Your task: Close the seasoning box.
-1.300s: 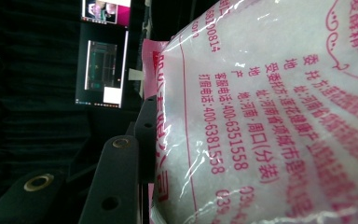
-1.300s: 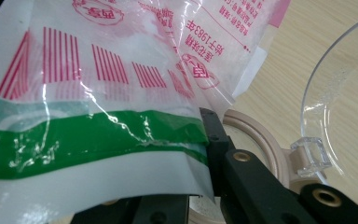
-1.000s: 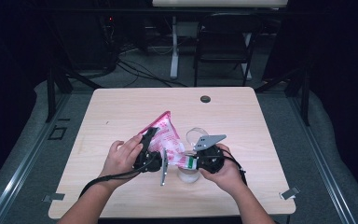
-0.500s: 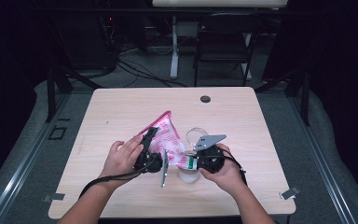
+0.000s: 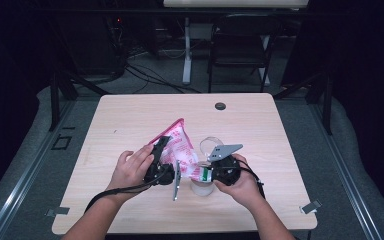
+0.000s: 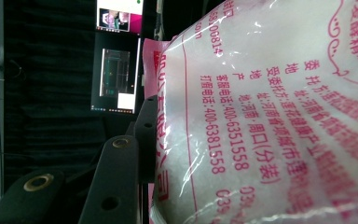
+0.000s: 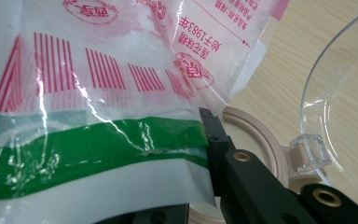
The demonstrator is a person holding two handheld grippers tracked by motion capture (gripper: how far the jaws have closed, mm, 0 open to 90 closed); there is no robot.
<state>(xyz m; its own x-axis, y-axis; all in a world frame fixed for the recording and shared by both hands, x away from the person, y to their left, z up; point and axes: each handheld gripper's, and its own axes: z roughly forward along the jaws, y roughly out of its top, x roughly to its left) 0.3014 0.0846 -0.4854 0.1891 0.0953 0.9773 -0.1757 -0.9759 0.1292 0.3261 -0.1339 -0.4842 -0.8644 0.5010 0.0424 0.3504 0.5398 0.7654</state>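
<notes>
A clear plastic bag (image 5: 179, 142) with pink print, full of white grains, is held tilted above the table between both hands. My left gripper (image 5: 161, 152) is shut on the bag's body; in the left gripper view one black finger (image 6: 145, 126) presses against the bag (image 6: 270, 121), and the other is hidden behind it. My right gripper (image 5: 206, 174) is shut on the bag's green-striped edge (image 7: 93, 140), with one finger (image 7: 216, 140) showing. Under that edge stands a clear jar (image 5: 202, 188) with a beige rim (image 7: 256, 135) and its clear lid (image 7: 345, 93) flipped open.
The wooden table (image 5: 125, 120) has a small black round cap (image 5: 220, 106) near its far edge. Beyond it stand a dark chair (image 5: 240, 47) and a white post, with cables on the floor.
</notes>
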